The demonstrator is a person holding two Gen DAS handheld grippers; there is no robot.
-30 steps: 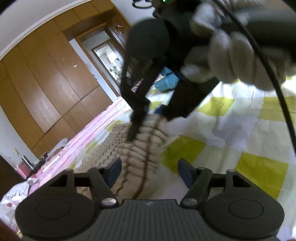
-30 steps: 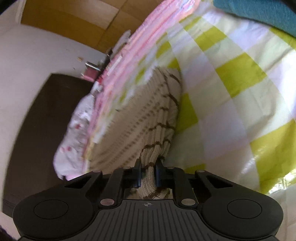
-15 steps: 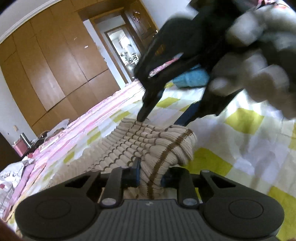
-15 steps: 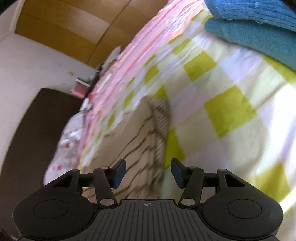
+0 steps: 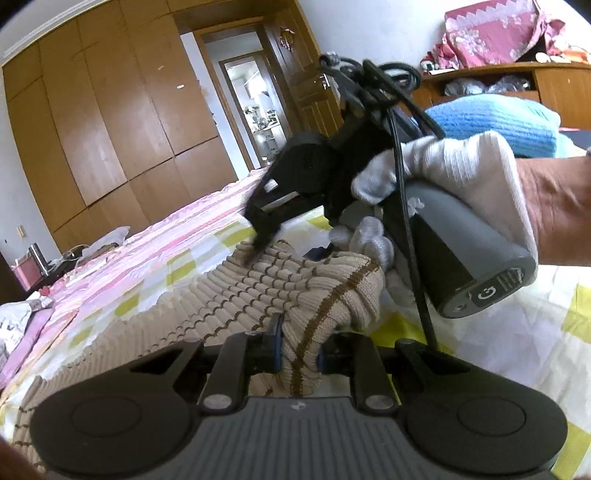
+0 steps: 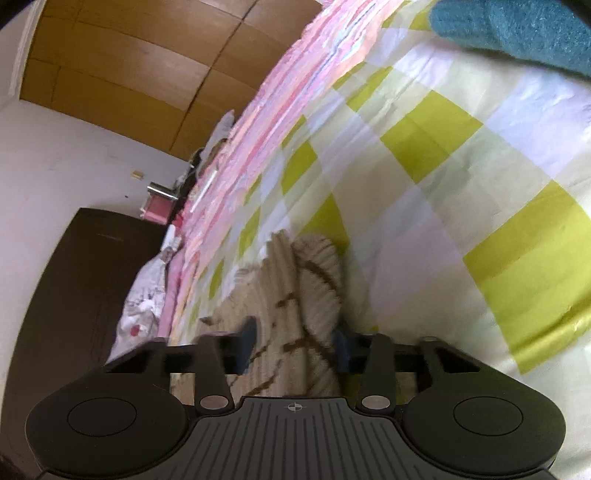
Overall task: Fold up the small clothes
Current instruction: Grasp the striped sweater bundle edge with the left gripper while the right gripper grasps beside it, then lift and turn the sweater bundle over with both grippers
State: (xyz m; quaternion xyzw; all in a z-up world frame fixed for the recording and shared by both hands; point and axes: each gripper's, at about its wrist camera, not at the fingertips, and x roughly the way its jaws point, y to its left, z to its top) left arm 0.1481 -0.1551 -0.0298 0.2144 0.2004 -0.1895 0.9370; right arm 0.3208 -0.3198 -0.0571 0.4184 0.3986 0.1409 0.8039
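The left wrist view showed the left tongs (image 5: 298,345) clamped on a bunched fold of the beige ribbed knit garment with brown stripes (image 5: 221,299), the blue pads pressing into the cloth from both sides and closing by a last small amount. Only this view showed the right tongs (image 5: 258,247) from outside: a white-gloved hand (image 5: 454,173) gripped the grey handle, a black cable ran down past it, and the black fingers dipped onto the garment's far raised edge. It also showed the wooden wardrobe doors (image 5: 110,122), an open doorway and a folded blue knit pile (image 5: 495,118) further up the bed. The right wrist view, blurred, gave what the other hid: the right tongs (image 6: 293,349) were closing with a hump of the same garment between them, but the pads still stood a little apart from the cloth. It also showed a teal knit item (image 6: 517,29) at the top corner. The garment lay on the yellow-green and white checked bedspread (image 5: 517,332), its long axis running from the gathered end at the tongs away toward the pink striped edge of the bed (image 5: 177,229), the flat part spread leftward.
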